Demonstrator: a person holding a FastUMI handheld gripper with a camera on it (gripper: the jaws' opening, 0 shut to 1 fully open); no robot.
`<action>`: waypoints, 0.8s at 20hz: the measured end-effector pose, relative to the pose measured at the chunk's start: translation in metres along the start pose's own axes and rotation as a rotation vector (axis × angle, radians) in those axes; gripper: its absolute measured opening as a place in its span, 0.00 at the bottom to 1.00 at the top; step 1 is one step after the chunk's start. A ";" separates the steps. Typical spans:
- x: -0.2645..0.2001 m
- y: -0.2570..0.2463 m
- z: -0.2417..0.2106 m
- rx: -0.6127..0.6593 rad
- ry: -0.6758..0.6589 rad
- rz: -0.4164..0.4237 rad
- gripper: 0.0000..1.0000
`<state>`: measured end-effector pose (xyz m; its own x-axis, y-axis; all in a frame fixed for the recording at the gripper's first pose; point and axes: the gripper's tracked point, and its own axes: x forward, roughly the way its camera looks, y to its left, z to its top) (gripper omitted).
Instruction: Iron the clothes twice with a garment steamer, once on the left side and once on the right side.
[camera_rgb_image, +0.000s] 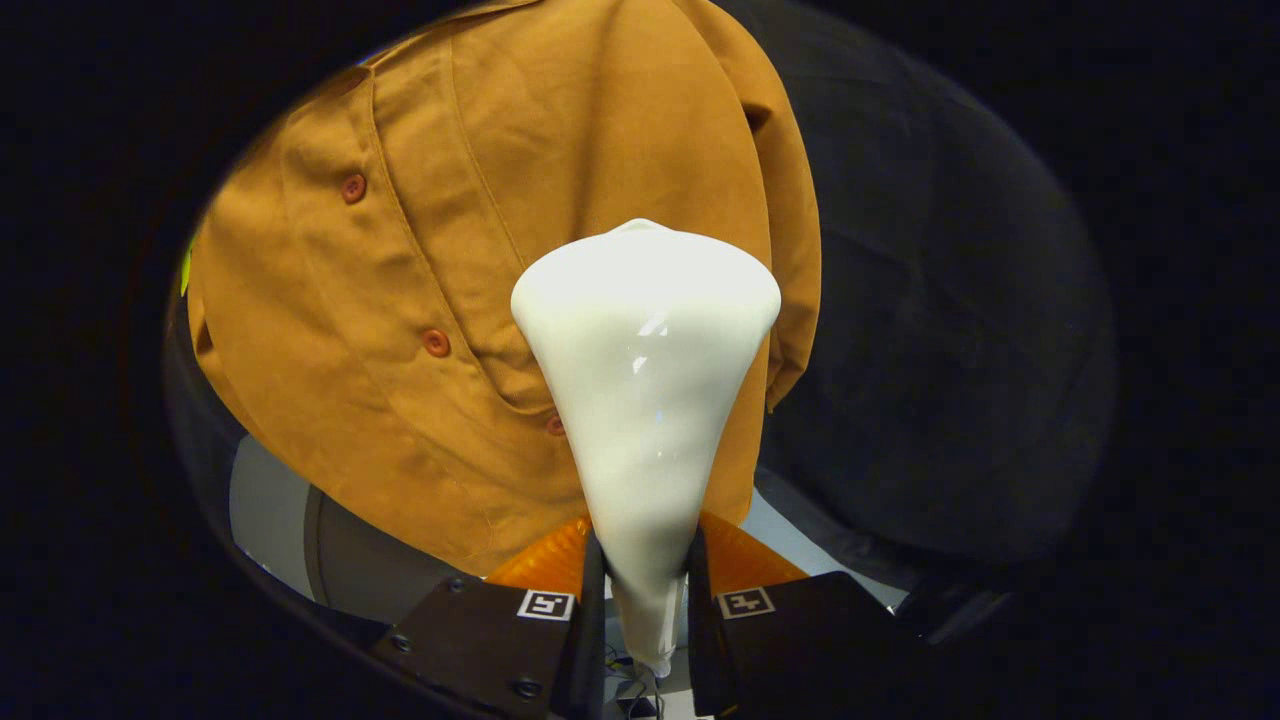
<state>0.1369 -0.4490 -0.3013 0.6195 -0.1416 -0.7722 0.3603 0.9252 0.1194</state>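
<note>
A glossy white cone-shaped garment steamer (645, 400) is being gripped by its narrow neck, both fingers of the gripper (645, 580) pressing against it. Its wide head is being held up against a hanging mustard-brown cotton button-front shirt (420, 300), just beside the row of reddish buttons (436, 343).

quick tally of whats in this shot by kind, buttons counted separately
Garment steamer, white, clamped between the gripper fingers: 1
Shirt, brown, hanging just beyond the steamer head: 1
Buttons showing on the shirt front: 3
Gripper: 1
Total: 6
</note>
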 end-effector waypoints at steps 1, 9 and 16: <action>0.004 -0.001 -0.007 0.001 0.018 -0.002 0.37; 0.018 -0.015 -0.054 0.050 0.124 -0.036 0.37; -0.012 -0.014 -0.066 0.058 0.100 -0.076 0.37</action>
<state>0.0785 -0.4371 -0.3348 0.5167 -0.1721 -0.8387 0.4454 0.8906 0.0917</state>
